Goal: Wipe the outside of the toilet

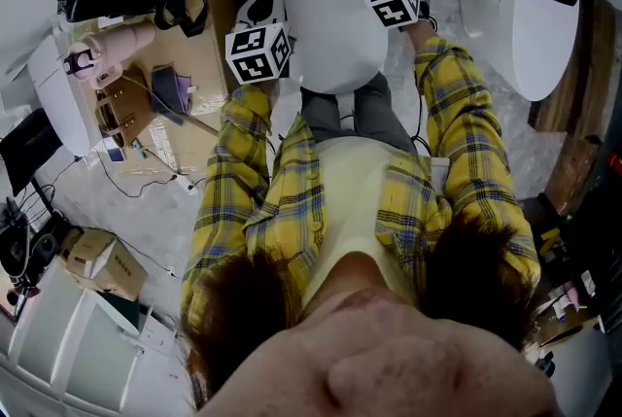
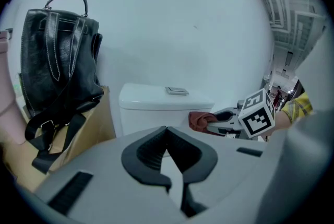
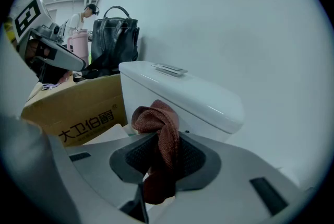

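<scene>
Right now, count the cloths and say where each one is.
1. The cloth is clamped in the right tool, close to the toilet tank. Others may lie hidden out of view.

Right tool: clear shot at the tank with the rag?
Probably yes. The right tool, shut on the rag, points at the tank with nothing between them; the box stands off to one side.

white toilet [image 3: 177, 95], rusty red-brown cloth [image 3: 156, 118], shiny black bag [image 2: 57, 56] with pale stitching, tan cardboard box [image 3: 78, 108] with black print, yellow-and-dark plaid shirt [image 1: 466, 143], grey left gripper [image 2: 167, 130] with black pads, black-and-white squares on its cube [image 1: 259, 52]
</scene>
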`<action>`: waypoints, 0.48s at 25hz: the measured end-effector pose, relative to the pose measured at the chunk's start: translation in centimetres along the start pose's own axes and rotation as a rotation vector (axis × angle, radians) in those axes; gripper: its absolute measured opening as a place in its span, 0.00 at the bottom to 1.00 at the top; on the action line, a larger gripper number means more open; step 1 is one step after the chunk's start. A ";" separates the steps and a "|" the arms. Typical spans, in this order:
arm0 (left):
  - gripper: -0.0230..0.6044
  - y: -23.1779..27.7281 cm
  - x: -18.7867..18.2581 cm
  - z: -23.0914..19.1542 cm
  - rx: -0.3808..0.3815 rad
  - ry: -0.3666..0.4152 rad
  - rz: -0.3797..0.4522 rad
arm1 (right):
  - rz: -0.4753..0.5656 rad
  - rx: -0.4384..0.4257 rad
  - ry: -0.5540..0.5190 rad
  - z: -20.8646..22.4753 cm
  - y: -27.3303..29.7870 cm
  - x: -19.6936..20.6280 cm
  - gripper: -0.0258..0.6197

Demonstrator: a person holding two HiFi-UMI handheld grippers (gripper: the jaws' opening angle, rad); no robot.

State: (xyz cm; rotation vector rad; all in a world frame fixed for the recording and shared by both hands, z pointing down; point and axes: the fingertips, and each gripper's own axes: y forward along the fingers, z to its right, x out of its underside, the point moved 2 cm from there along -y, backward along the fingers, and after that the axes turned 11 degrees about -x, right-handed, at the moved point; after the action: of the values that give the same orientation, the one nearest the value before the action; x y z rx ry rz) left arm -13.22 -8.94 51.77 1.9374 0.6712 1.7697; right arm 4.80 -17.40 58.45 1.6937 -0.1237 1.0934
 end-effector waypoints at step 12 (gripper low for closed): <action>0.05 0.4 0.0 3.0 0.018 0.002 -0.001 | -0.029 0.088 0.072 4.5 -3.1 3.6 0.22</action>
State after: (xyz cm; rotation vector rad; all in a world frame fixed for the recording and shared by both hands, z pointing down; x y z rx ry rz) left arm -10.20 -9.22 51.78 1.9467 0.6916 1.7710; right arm 11.29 -18.24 58.74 1.7266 -0.0052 1.1508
